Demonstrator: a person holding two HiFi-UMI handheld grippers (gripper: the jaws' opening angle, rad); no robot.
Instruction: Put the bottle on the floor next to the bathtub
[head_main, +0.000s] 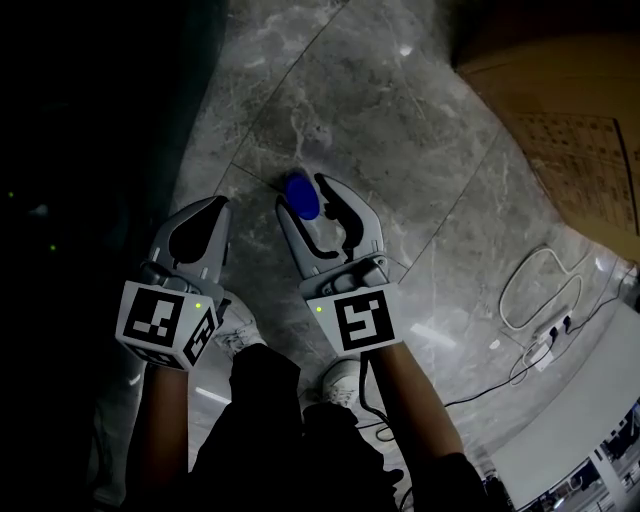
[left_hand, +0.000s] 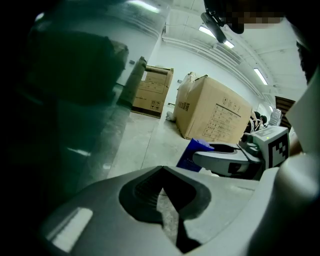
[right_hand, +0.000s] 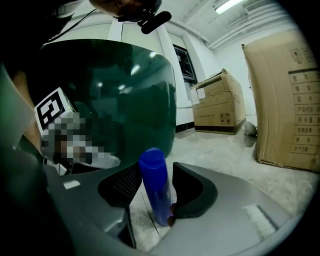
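I am at the letting-go part of the job. The blue bottle (head_main: 299, 194) is standing up straight on the grey floor (head_main: 400, 150), near the dark green bathtub (right_hand: 125, 90), on the side of the floor where the tub's wall comes down. The right gripper (head_main: 303, 196) is sitting low around the bottle. Its jaws are standing wide, one on each side, and I think they are not squeezing it. The bottle looks like it is resting on its own bottom, though its foot is sitting very close to one pad.

The left gripper (head_main: 218, 203) is hanging just beside the right one. Its jaws are pressed together and are carrying nothing.

So I am thinking the bottle is already where it should be. Next I am planning to pull the right gripper straight back, away from the bottle. I need to go slow and keep both jaws off it. The bottle is tall and thin, so one small bump could tip it over or send it rolling across the floor. The big cardboard boxes (right_hand: 220, 102) are standing well apart from all this, so they are not in my way.
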